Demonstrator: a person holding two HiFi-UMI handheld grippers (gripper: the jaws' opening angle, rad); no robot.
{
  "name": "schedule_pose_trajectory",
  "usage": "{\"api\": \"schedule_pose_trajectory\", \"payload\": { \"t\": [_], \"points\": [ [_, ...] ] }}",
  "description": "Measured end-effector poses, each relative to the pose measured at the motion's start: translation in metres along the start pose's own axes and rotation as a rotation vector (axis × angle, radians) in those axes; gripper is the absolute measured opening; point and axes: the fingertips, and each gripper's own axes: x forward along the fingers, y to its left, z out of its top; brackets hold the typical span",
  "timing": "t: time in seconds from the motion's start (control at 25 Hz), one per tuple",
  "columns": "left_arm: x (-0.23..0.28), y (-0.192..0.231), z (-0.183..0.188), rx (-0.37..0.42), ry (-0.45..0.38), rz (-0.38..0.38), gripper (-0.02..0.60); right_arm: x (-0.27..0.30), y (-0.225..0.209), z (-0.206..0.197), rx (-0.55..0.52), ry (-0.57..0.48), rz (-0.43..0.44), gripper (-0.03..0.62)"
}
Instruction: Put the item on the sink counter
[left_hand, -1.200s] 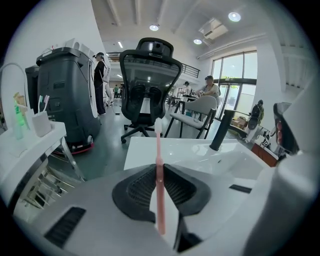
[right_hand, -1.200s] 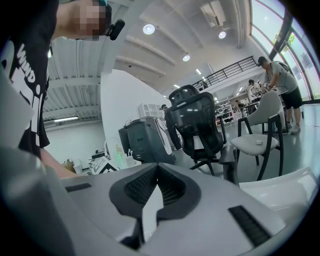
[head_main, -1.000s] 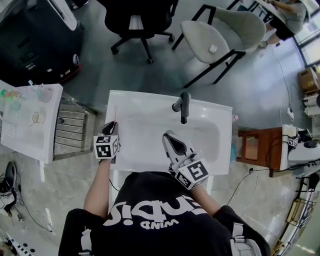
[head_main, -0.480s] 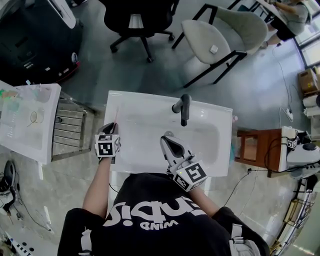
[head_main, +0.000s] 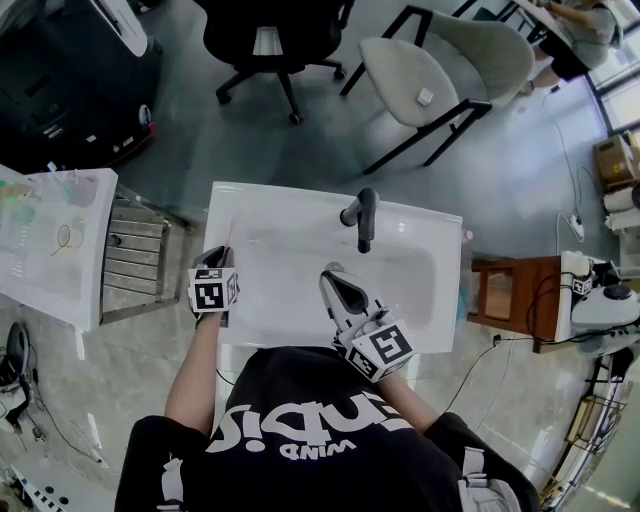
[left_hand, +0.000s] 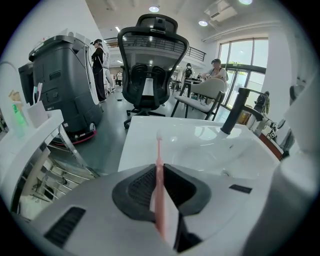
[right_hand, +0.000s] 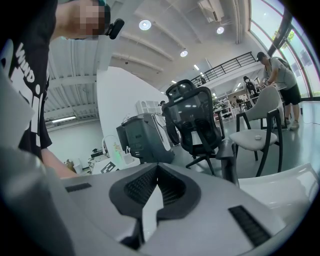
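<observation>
- The left gripper (head_main: 221, 262) clamps the pink toothbrush (left_hand: 159, 160), whose long axis points ahead above the sink counter's (head_main: 300, 205) left edge.
- The right gripper (head_main: 336, 277), closed and empty, is farther off.

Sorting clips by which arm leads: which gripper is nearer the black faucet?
Right. The right gripper hovers over the sink, just short of the faucet. The left gripper is out at the sink's left rim, shut on a pink toothbrush.
</observation>
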Motion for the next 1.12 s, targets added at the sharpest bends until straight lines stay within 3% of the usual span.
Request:
{"api": "schedule_pose_trajectory", "payload": {
  "t": [0.68,1.12],
  "points": [
    [0.004,0.0019,-0.0019,0.02,0.048,0.018,0.064,0.0002,-0.0041,-0.0014,0.001,0.01,-0.008,0.015],
    [0.0044,0.002,-0.0011,0.023,0.037,0.013,0.067,-0.0021,-0.0034,-0.002,0.002,0.015,-0.002,0.015]
  ]
}}
